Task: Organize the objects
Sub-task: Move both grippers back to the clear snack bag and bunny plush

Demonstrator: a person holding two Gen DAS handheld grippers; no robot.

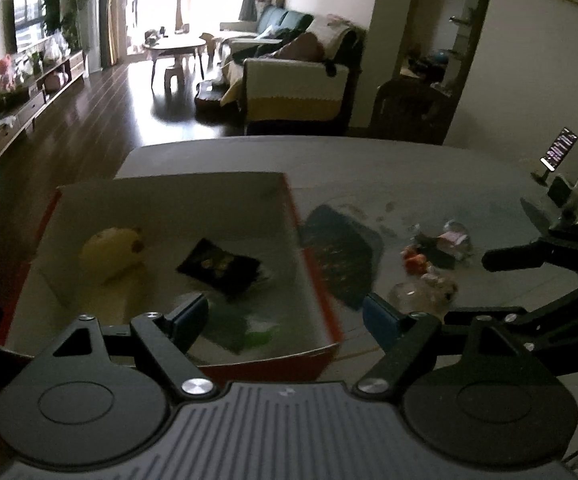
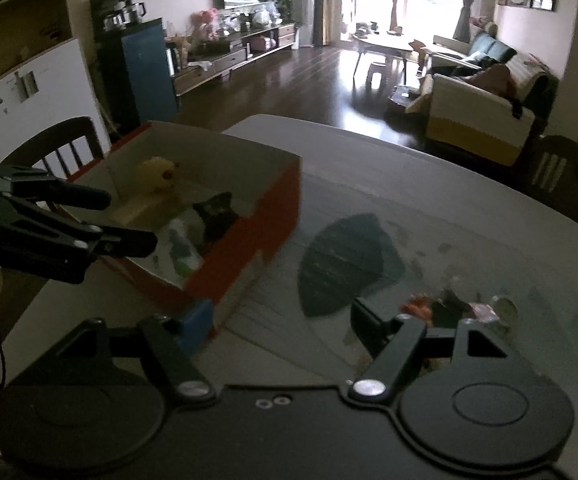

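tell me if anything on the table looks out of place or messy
Yes: a small clutter of loose items lies scattered on the table right of the red box, not yet sorted in. A dark mat lies askew beside the box. Inside, the yellow plush and black packet look settled.

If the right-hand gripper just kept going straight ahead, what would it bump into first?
Probably the dark mat lying flat on the table. The open right gripper aims at it, with nothing between; the red box sits left of that line. Depth is uncertain.
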